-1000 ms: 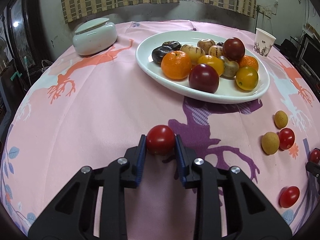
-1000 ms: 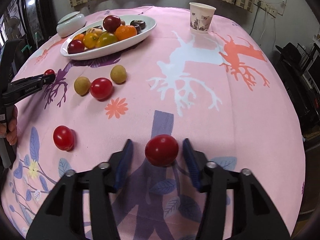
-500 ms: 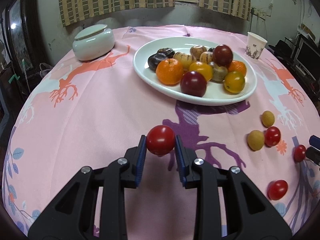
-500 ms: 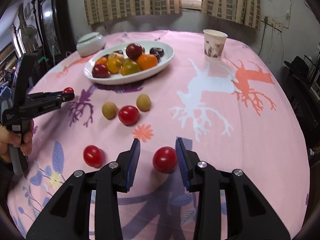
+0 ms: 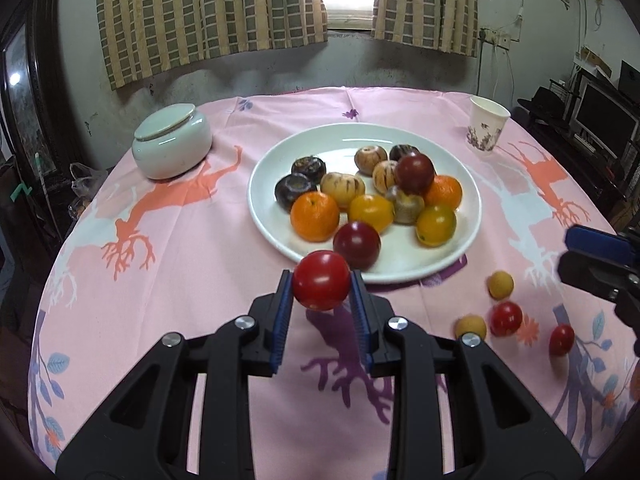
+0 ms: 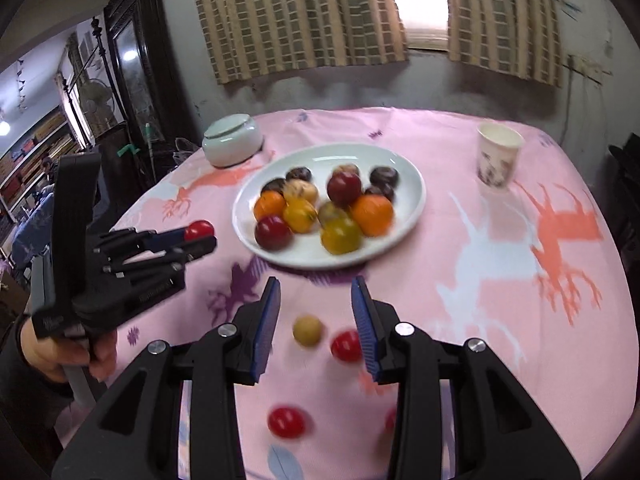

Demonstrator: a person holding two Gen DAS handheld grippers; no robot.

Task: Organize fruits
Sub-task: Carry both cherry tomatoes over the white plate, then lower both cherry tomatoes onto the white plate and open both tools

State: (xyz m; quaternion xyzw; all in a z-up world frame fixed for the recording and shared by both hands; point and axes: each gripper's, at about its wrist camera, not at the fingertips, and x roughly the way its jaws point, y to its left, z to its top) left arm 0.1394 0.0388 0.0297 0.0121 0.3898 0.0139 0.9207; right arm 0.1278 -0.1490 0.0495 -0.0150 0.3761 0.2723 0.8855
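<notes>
My left gripper (image 5: 320, 275) is shut on a red cherry tomato (image 5: 321, 286), held above the cloth just in front of the white plate (image 5: 272, 152). The plate holds oranges, dark plums and several other fruits. In the right wrist view the left gripper (image 6: 202, 240) shows at the left with that tomato (image 6: 199, 230). My right gripper (image 6: 316, 284) is open and holds nothing; its blue pads (image 6: 266, 320) frame a longan (image 6: 307, 331) and a tomato (image 6: 346, 346) lying on the cloth below. Another tomato (image 6: 286, 422) lies nearer, and a third red fruit (image 6: 390, 418) is half hidden behind the right finger.
A lidded white jar (image 5: 172, 142) stands at the back left and a paper cup (image 5: 486, 130) at the back right. The round table carries a pink patterned cloth (image 5: 180, 264). A hand (image 6: 60, 360) grips the left tool. Dark furniture surrounds the table.
Both grippers rose. The left carried its tomato up toward the plate. The right narrowed around a tomato, then lifted without it; that tomato is no longer between its fingers.
</notes>
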